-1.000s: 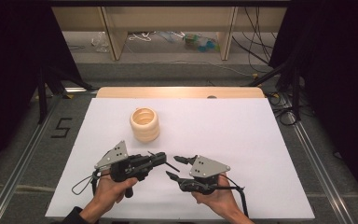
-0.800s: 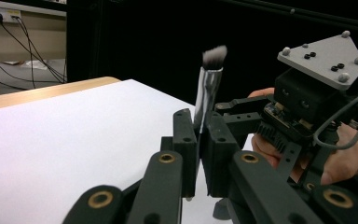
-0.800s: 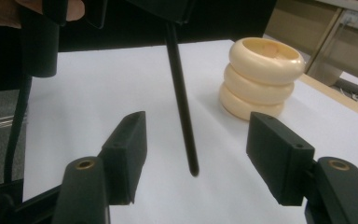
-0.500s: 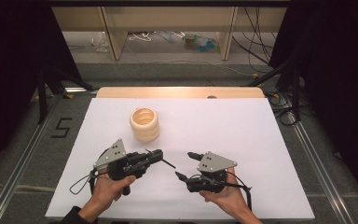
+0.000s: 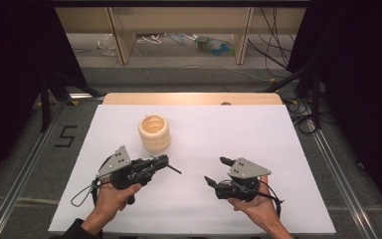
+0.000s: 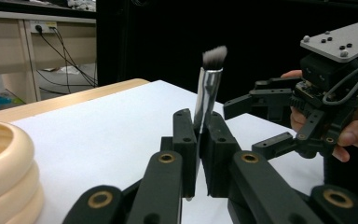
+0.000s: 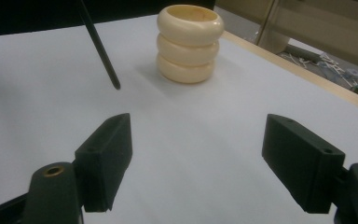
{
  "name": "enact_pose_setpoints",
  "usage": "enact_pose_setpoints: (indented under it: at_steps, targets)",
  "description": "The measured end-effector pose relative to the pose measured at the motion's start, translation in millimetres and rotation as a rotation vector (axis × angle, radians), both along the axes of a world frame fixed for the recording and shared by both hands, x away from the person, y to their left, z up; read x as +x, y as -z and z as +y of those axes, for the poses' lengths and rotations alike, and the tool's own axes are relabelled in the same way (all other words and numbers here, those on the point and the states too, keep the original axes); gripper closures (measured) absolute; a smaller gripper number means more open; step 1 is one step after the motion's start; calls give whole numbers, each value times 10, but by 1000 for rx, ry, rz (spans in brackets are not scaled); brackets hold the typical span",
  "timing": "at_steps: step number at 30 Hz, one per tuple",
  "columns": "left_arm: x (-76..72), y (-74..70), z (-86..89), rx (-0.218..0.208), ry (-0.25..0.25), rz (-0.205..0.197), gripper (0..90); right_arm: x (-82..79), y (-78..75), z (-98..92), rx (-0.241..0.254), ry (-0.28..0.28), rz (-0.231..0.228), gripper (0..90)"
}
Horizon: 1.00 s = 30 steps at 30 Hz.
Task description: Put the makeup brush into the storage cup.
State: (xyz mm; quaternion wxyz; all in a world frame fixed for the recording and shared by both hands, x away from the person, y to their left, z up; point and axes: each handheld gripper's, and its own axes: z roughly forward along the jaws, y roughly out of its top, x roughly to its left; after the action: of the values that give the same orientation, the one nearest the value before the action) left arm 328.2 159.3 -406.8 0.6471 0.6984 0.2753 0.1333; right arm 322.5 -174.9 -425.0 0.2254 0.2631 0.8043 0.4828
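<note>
Two grippers sit over the white table [image 5: 278, 149], and since a second ago I see mine on the right change most. My right gripper [image 5: 216, 172] has slid away from the left one, off toward the right edge of the sheet, so the two are now apart where earlier their tips almost met. Its jaws have just been opening, and in the right gripper view they stand wide with nothing between them, bare table showing in the gap.

My left gripper [image 5: 161, 162] has hardly shifted. Its jaws are clamped tight on a makeup brush [image 6: 208, 88]: in the left gripper view the silver ferrule rises from between the pads and the grey bristle head stands above them, tilted a little. The thin dark handle end of the brush pokes out past the jaws toward the right gripper; from the right gripper view it hangs ahead and to the left of the open jaws, its tip clear of the table.

Beyond the left gripper, close ahead of it, stands a cream ribbed holder [image 5: 154, 132], upright, mouth open upward. From the right gripper it lies straight ahead, farther off, with clear table in between. Nothing blocks either gripper's way to it.
</note>
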Motion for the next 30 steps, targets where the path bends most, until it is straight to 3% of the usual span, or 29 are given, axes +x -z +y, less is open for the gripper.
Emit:
enact_pose_setpoints:
  at_steps: [10, 15, 23, 25, 30]
  targets:
    - [45, -17, 83, 12, -42, -5, 849, -13, 39, -312, 14, 66, 11, 252]
    - [59, -29, 121, 13, -58, -4, 849, -46, 61, -401, 27, 81, 31, 243]
    - [87, -28, 163, 23, -77, -6, 849, -57, 100, -507, 25, 107, 23, 202]
    - [114, -11, 176, 42, -84, -8, 849, -59, 125, -546, 29, 112, 37, 177]
    - [150, -4, 218, 37, -103, 1, 849, -62, 146, -595, 36, 121, 23, 161]
